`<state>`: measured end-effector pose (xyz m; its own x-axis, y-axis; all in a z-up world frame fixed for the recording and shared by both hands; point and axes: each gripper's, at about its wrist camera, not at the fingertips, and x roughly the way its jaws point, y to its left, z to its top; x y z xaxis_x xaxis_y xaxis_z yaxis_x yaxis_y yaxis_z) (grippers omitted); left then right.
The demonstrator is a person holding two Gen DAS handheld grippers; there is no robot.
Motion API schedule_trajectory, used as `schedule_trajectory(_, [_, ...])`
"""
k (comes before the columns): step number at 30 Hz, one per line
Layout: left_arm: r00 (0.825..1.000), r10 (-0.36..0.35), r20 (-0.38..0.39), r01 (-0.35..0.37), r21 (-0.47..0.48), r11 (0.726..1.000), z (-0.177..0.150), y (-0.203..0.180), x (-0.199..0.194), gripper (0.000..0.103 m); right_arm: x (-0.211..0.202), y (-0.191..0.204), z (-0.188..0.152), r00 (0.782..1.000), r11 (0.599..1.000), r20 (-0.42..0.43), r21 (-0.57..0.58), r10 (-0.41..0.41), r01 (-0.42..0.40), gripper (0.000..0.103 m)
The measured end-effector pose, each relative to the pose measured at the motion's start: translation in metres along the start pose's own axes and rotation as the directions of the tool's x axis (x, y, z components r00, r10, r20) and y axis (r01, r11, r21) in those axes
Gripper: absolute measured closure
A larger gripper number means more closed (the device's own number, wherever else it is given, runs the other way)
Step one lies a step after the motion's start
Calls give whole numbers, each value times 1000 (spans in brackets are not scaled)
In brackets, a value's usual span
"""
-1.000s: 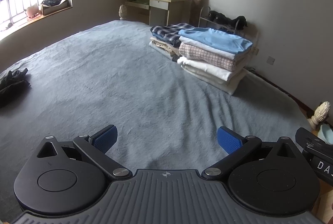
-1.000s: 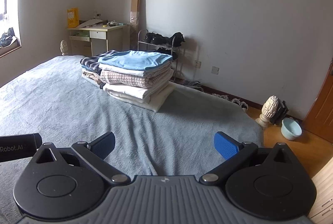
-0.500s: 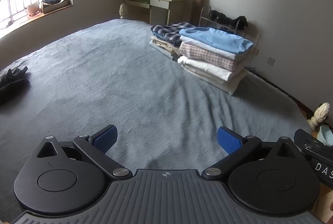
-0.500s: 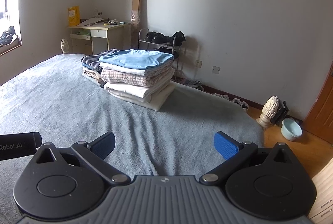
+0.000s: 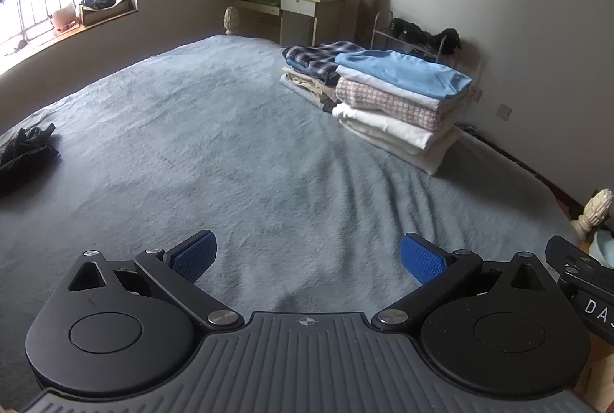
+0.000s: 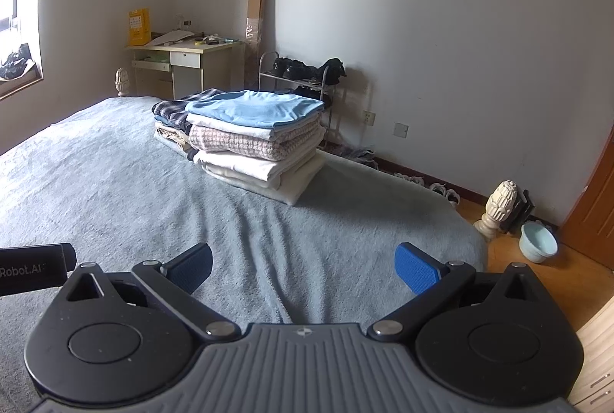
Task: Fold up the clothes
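Note:
A stack of folded clothes (image 5: 399, 106) with a light blue top (image 6: 257, 109) sits at the far right of the grey-blue bed (image 5: 215, 152). A plaid folded pile (image 5: 318, 58) lies just behind it. A crumpled black garment (image 5: 23, 154) lies at the bed's left edge. My left gripper (image 5: 307, 255) hovers open over bare bed cover, nothing between its blue pads. My right gripper (image 6: 303, 265) is also open and empty, pointing toward the stack (image 6: 261, 144). Each gripper's body edge shows at the side of the other's view.
A desk (image 5: 295, 10) with a yellow box stands against the far wall, a shoe rack (image 6: 299, 79) beside it. A window with a sill (image 5: 57, 2) is at left. Right of the bed are wooden floor, a bedpost finial (image 6: 499, 209) and a pale bowl (image 6: 537, 248).
Both views have shifted slightly; the folded stack sits a little lower and nearer in the right wrist view. Both grippers remain open and empty.

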<state>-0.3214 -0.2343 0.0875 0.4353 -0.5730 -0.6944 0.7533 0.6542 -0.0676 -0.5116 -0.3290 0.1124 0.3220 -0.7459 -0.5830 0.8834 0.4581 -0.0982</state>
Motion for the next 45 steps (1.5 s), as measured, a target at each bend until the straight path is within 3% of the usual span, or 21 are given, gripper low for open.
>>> schedule_trajectory(45, [1000, 8, -1, -8, 12, 1000, 0, 2, -2, 0, -2, 4, 1, 1000, 1000, -3, 2, -5, 5, 0])
